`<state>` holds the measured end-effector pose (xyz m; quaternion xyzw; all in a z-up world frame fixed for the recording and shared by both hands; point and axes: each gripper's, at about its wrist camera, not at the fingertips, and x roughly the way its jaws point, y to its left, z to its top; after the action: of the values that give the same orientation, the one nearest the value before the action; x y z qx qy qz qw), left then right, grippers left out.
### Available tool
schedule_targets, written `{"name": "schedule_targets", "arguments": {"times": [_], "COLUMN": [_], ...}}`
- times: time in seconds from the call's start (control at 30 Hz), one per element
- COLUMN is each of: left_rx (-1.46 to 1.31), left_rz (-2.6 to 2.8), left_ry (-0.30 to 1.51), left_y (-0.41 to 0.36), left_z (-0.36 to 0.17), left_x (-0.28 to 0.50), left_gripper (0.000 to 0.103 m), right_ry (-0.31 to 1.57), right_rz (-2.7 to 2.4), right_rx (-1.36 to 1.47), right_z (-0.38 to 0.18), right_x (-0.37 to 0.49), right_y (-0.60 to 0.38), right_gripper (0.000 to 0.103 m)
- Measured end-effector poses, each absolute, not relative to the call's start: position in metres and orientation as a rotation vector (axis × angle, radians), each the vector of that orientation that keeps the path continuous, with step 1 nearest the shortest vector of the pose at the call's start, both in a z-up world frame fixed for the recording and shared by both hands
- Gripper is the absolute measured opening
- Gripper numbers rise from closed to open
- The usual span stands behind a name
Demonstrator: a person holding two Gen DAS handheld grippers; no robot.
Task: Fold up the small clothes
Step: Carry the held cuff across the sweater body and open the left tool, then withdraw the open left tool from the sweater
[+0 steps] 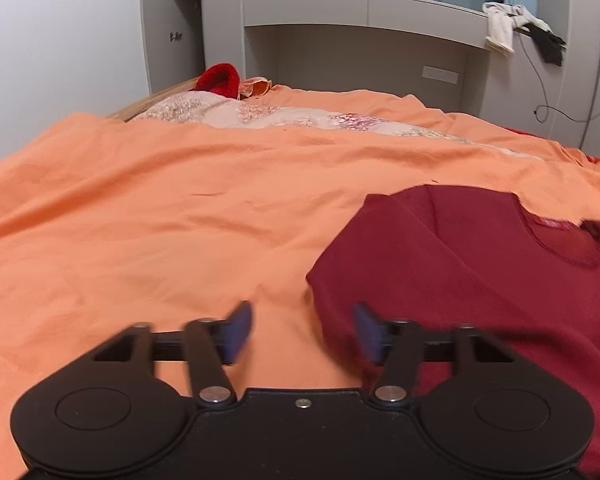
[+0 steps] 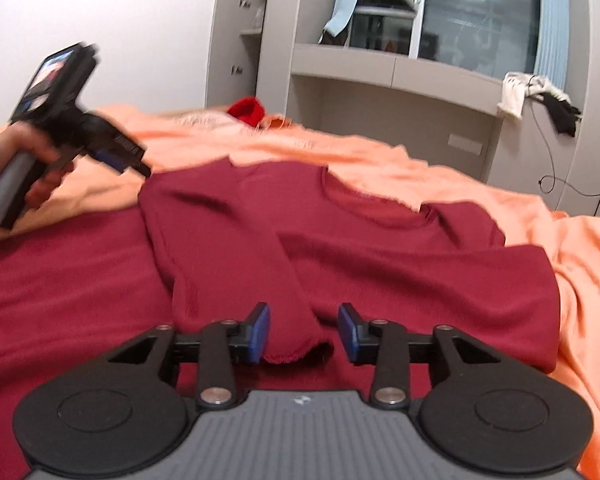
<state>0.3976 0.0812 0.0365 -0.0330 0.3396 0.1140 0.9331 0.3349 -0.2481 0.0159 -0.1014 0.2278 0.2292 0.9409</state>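
Shirt: a dark red knit top (image 2: 380,264) lies flat across the middle of my right view, round neckline toward the top, on the bed.
Sleeve: one long sleeve (image 2: 228,248) is folded diagonally over the body, its ribbed cuff ending low in the frame.
My right claw (image 2: 303,334): spread, blue pads either side of that cuff, not pressing it.
My left claw (image 1: 303,332): spread too, empty, hovering at the shirt's edge, lower centre of my left view; its pads are blurred, so contact is perhaps none.
Bedding: a soft, wrinkled orange sheet (image 1: 140,220).
My left hand (image 2: 28,164): wrapped around the handle, left edge.
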Motion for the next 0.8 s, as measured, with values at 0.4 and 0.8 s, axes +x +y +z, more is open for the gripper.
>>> {"name": "schedule_targets", "arguments": {"times": [0.4,0.8], "left_rx": [0.082,0.197], "left_rz": [0.086,-0.104], "left_ry": [0.696,0.549], "left_y": [0.076,0.067], "left_z": [0.055,0.065], "left_x": [0.266,0.155], "left_gripper": [0.091,0.102], "right_ry": [0.511,0.309], "right_rz": [0.562,0.615], "right_rx": [-0.292,-0.401], "right_z": [0.007,0.016], "right_x": [0.284,0.168], "right_y": [-0.249,-0.27], "right_gripper": [0.059,0.103]}}
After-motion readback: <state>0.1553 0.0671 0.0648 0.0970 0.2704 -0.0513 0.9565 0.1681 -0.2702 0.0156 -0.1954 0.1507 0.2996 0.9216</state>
